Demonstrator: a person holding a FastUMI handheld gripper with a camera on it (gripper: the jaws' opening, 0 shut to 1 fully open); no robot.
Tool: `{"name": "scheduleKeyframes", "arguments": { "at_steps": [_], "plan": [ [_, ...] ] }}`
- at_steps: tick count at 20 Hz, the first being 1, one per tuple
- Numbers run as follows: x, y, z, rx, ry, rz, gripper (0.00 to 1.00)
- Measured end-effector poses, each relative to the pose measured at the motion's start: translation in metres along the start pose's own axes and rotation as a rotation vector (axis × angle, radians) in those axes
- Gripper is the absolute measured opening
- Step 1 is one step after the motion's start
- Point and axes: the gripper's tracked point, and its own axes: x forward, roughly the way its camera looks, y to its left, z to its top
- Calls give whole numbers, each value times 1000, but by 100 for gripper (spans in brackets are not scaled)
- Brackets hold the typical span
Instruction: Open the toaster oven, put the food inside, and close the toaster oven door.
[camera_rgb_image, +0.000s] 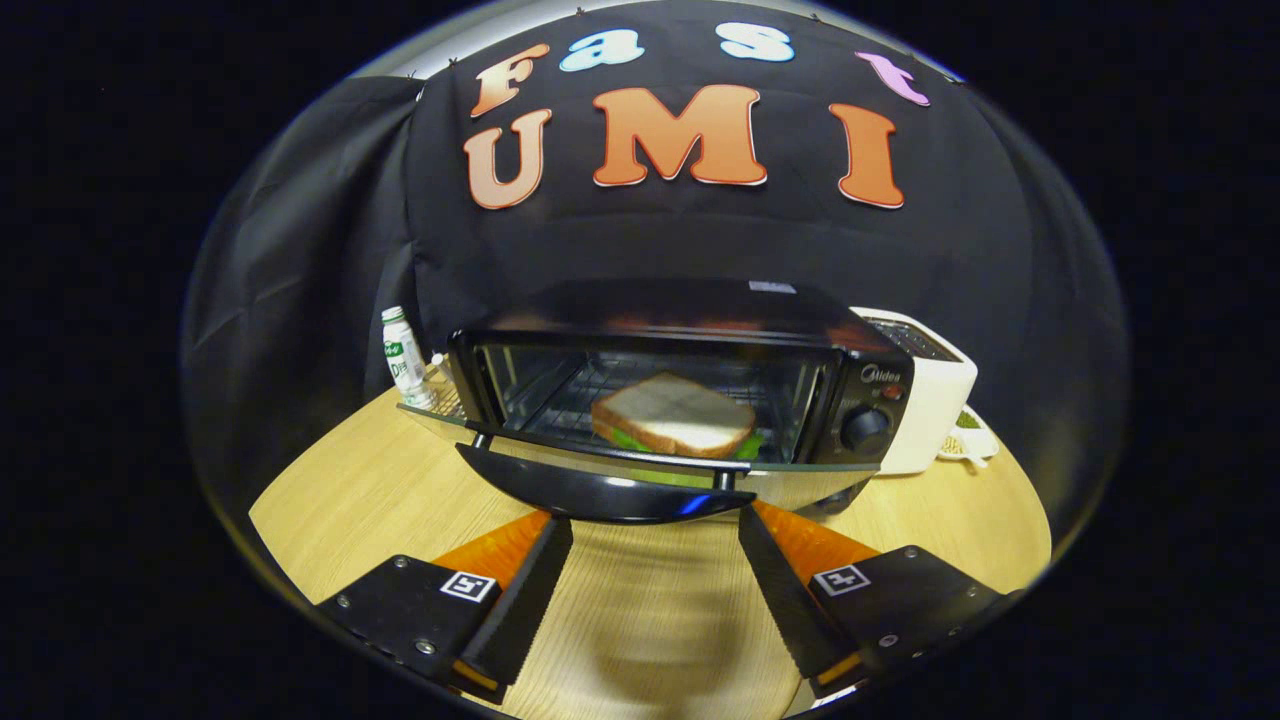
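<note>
Both tongs (655, 520) (spread wide) sit just below the sandwich (672, 414).

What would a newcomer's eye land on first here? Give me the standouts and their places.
First, the white-bread sandwich with green lettuce lying on the wire rack inside the black toaster oven, whose glass door hangs open toward the camera. Next, the tool, its two black fingers spread wide just below the door's curved black handle, gripping nothing. A white pop-up toaster stands beside the oven's dial side on the light wooden table.
</note>
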Motion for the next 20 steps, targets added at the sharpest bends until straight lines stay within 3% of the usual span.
{"name": "scheduleKeyframes", "arguments": {
  "at_steps": [4, 8, 14, 20],
  "plan": [
    [13, -11, 35, -13, -58, -50, 99],
    [-6, -13, 76, 14, -176, -51, 99],
    [-89, -28, 161, -21, -420, -54, 99],
    [-184, -58, 242, -84, -564, -100, 99]
  ]
}}
